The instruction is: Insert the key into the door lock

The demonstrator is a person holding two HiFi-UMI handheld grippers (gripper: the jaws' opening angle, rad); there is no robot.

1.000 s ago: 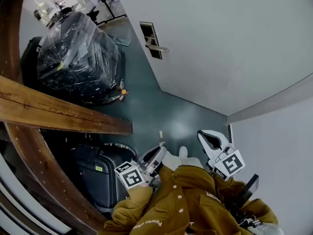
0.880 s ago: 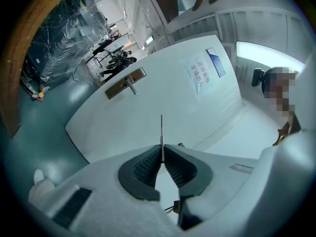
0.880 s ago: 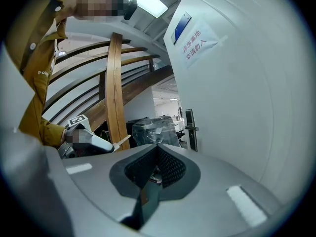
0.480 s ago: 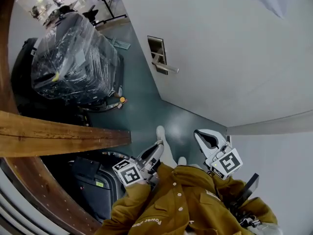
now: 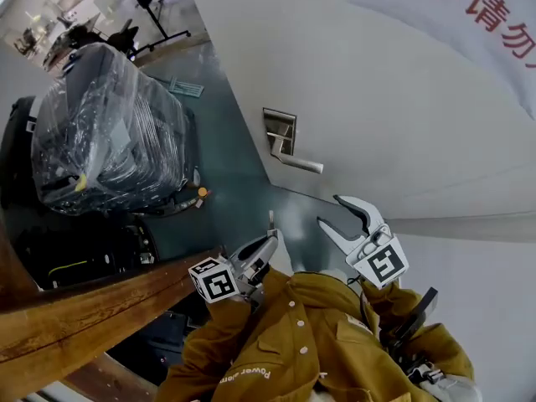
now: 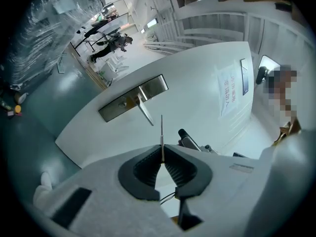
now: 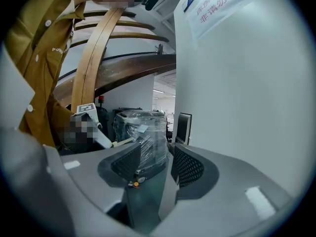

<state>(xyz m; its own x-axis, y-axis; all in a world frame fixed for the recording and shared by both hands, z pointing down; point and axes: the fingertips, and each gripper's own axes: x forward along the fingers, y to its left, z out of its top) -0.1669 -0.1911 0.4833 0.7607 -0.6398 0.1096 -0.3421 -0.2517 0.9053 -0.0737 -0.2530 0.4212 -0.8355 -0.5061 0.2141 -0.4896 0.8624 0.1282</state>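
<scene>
Grips the key [image 6: 161, 131] in the left gripper [image 6: 162, 154], pads closed on its lower end, thin blade sticking out past the tips. In the head view, carries this key [image 5: 271, 218] at lower centre of the frame, just above the left gripper [image 5: 266, 245]. Points it toward the door lock [image 6: 132, 98], a steel plate with a lever handle [image 6: 144, 113] on the white door [image 6: 197, 83], at centre left of the left gripper view. Does not touch the plate yet: well apart from it, with bare door between blade tip and handle. Cannot make out the keyhole itself.

Shows the right gripper [image 5: 330, 211] at lower centre right of the head view, jaws wide apart after just opening, with nothing between them. In the right gripper view, looks through the gap of the right gripper [image 7: 155, 164] only at film-wrapped cases [image 7: 143, 132] far behind.

Seems to be in the approach step: key already picked and held, lock in sight, insertion not begun. Still to do, as judged: bring the blade up to the plate, find the slot, line up the blade, push in. Probably needs care against twisting of the thin blade inside the pads.
</scene>
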